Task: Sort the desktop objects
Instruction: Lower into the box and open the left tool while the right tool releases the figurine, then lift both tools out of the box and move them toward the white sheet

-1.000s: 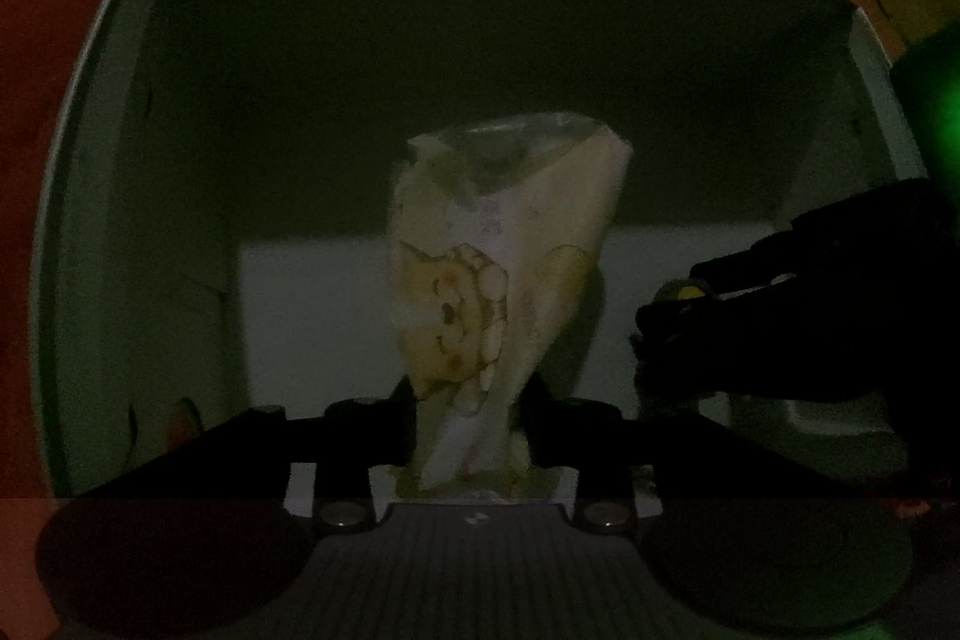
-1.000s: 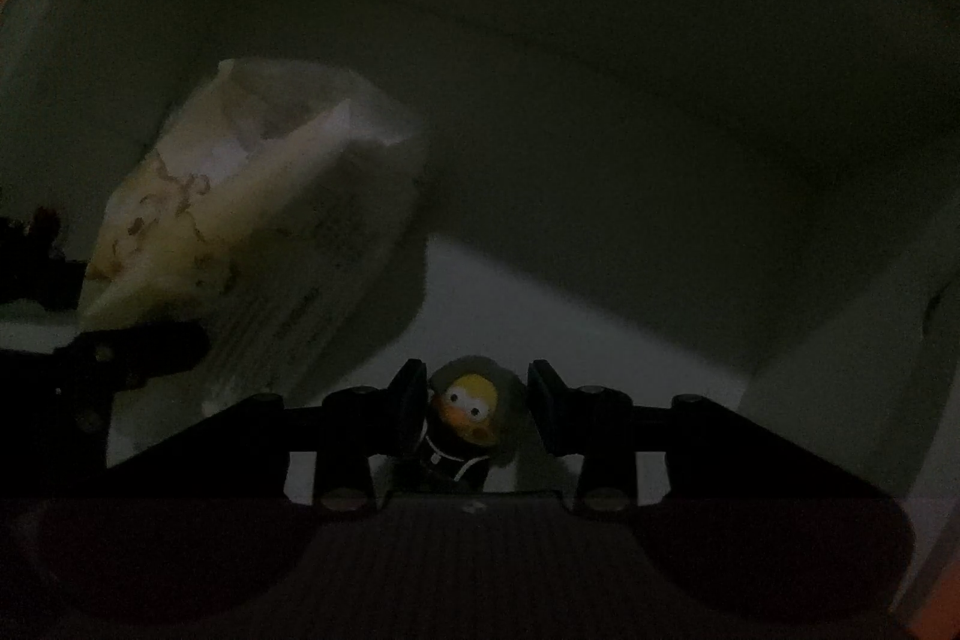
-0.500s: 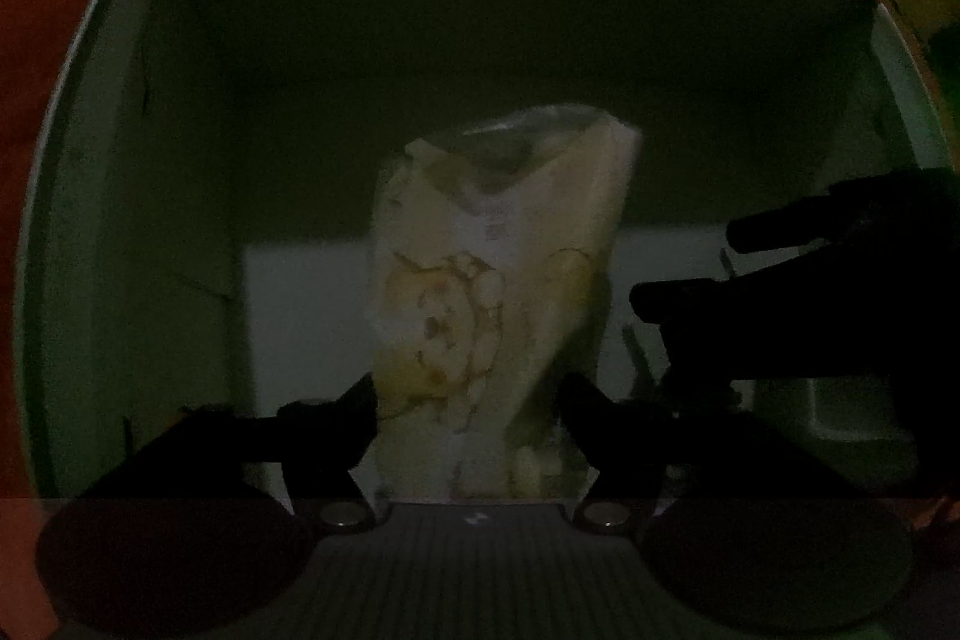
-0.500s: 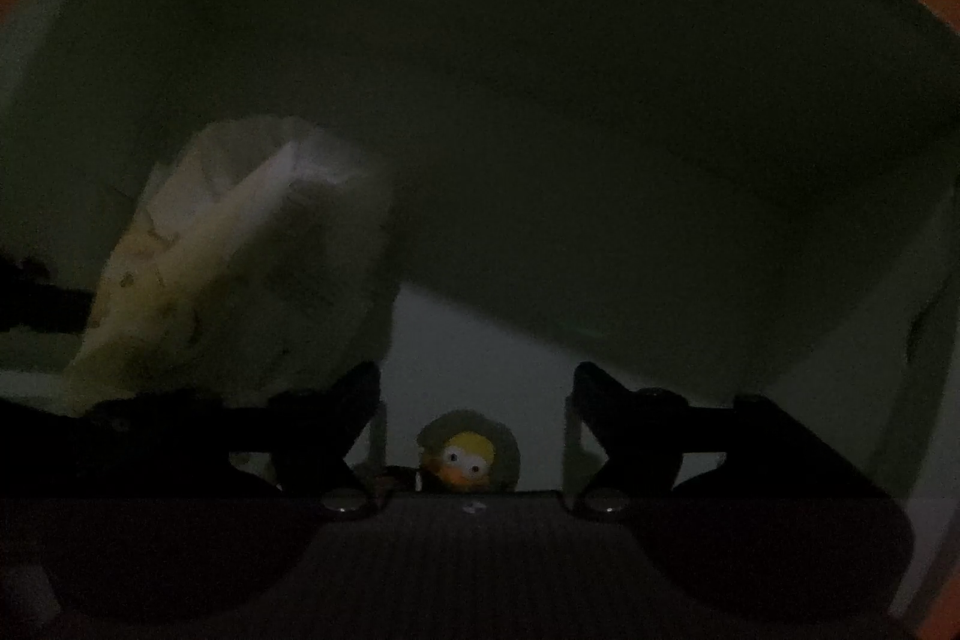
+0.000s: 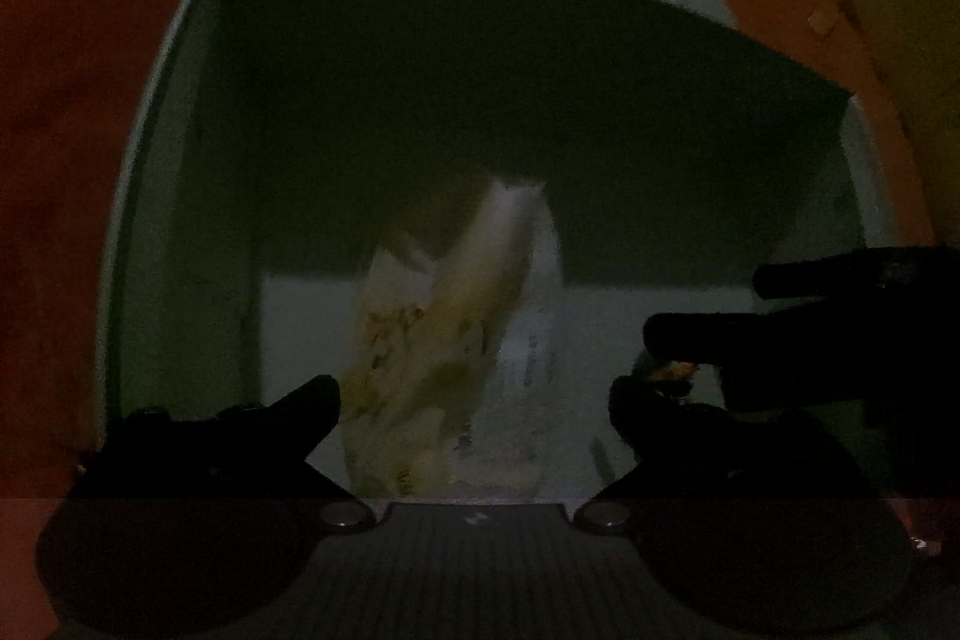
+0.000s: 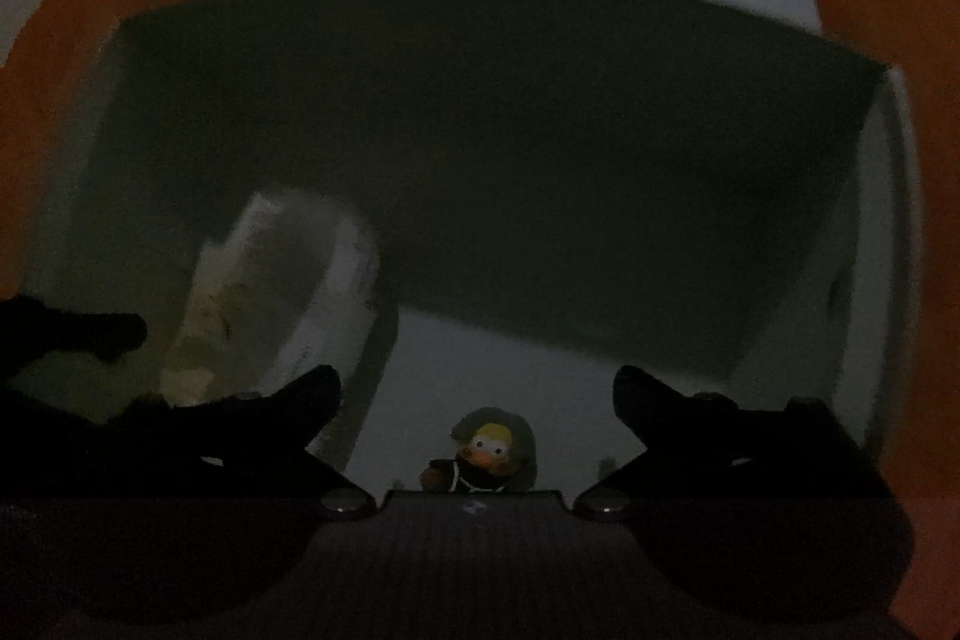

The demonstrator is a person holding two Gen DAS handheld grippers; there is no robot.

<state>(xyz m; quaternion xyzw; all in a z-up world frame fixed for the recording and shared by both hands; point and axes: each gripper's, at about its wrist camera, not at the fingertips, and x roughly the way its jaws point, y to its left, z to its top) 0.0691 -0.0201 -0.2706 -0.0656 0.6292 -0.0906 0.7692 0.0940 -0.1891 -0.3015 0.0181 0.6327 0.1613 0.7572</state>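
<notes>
Both tongs are opening with nothing gripped: the left tongs (image 5: 474, 394) straddle the leaning snack bag (image 5: 456, 334), the right tongs (image 6: 477, 394) the duck figure (image 6: 492, 454) just below.

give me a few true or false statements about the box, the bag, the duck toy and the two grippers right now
1. The printed bag is inside the box. True.
2. The left gripper is clamped on the bag. False: its jaws are opening wide and its fingers stand clear on either side of the bag.
3. The duck toy sits on the box floor between the fingers of the right gripper. True.
4. The right gripper grips the duck toy. False: its jaws are opening, well apart from the toy.
5. The box stands on a blue surface. False: the surface around it is orange-red.
</notes>
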